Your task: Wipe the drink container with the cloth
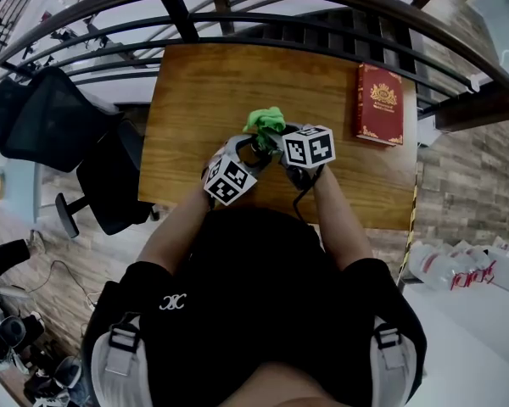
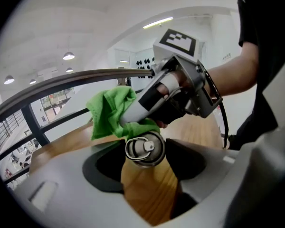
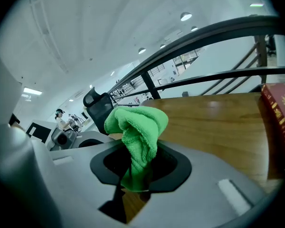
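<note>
Right gripper (image 2: 135,115) was pinching the green cloth (image 3: 137,127); its jaws were closed on a bunched fold, with the rest of the cloth puffed up above them. Left gripper (image 1: 250,153) was clamped on the drink container (image 2: 145,149), a metal bottle seen top-on with its ring lid facing the camera. The cloth was pressed against the container's upper side, just under the lid.

Container location: left of the red book (image 1: 379,104) and nearer the person, well apart from the book, over the wooden table (image 1: 204,100). No view showed whether its base touched the wood.

Step in hand, by my reading: wiping, contact already made. To do it well, the left gripper should hold firm so the bottle doesn't twist. The cloth should drag along the wall rather than dab, and the bottle should be turned to reach the hidden side. The cloth wad was small, so the bare jaw could scrape the metal.

Room: open tabletop lay left of the book and beyond the grippers. The near table edge was closer to the person than the book and close under the forearms. The railing (image 1: 237,32) ran beyond the book, past the far table edge. The office chair (image 1: 68,142) stood far left of the book, off the table.
</note>
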